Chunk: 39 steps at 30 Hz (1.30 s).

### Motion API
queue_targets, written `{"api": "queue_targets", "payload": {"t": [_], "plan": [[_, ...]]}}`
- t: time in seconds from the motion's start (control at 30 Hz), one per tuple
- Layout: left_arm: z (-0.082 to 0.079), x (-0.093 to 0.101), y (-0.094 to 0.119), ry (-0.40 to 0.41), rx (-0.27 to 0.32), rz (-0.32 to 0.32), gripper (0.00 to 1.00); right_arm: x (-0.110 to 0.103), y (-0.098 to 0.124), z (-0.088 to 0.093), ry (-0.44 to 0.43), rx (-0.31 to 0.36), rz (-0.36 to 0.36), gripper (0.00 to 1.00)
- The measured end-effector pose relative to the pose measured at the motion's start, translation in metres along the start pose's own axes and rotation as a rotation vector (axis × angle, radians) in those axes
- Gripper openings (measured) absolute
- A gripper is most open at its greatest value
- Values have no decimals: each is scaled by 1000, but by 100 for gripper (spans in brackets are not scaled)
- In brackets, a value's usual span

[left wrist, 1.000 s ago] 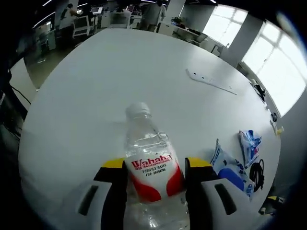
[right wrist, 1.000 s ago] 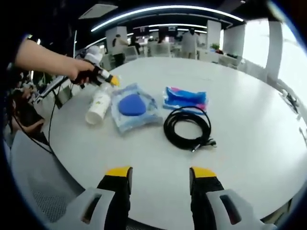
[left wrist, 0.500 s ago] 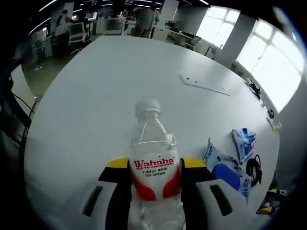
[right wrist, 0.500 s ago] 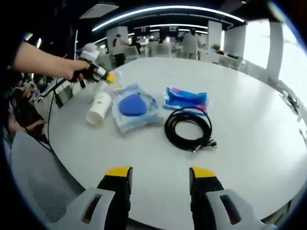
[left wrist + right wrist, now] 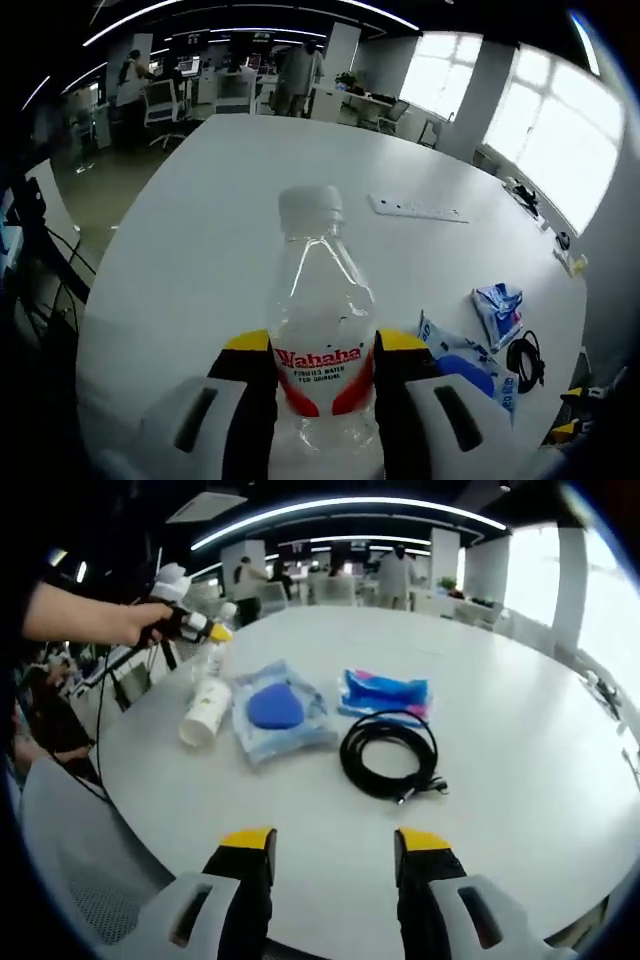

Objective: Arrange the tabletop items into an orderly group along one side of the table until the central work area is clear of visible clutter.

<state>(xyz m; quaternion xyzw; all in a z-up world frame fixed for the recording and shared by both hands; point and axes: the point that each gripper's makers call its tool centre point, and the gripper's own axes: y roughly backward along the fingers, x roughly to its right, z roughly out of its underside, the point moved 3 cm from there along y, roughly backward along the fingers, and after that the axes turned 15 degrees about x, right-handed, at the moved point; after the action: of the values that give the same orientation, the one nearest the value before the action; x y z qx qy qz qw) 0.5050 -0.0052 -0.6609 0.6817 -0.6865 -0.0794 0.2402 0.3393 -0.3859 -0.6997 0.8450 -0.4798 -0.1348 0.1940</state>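
Clear, white-capped, red-labelled water bottle [image 5: 321,330] between left claw [image 5: 322,352] jaws

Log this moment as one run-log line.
left gripper: shut on water bottle | right gripper: open, holding nothing | cable, blue packets: on table

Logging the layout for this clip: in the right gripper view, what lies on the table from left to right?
Water bottle held in the left tongs → clear packet with a blue pad → blue wrapper, with the black cable coil just in front of it.
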Motion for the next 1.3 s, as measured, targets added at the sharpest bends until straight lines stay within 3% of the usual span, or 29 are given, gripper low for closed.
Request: {"api": "queue_targets", "payload": {"t": [0.2,0.4,0.57,0.83,1.03,1.3], "plan": [[-13,-3,0,-47,72,-22,36,0,0,-1,-1,2,2,48],[-17,-6,-3,-33,89,-41,36,0,0,0,0,0,2,47],[-12,-10,-8,-75,83,-59,36,1,0,0,-5,-2,3,47],[-19,-11,-14,-85,135,-63,37,0,0,1,-6,-10,-4,47],[-17,-14,-17,-105,144,-70,37,-1,-1,2,-8,-15,-5,47],[-1,-15,-13,-109,138,-70,37,-2,-1,3,-8,-20,-16,46]]}}
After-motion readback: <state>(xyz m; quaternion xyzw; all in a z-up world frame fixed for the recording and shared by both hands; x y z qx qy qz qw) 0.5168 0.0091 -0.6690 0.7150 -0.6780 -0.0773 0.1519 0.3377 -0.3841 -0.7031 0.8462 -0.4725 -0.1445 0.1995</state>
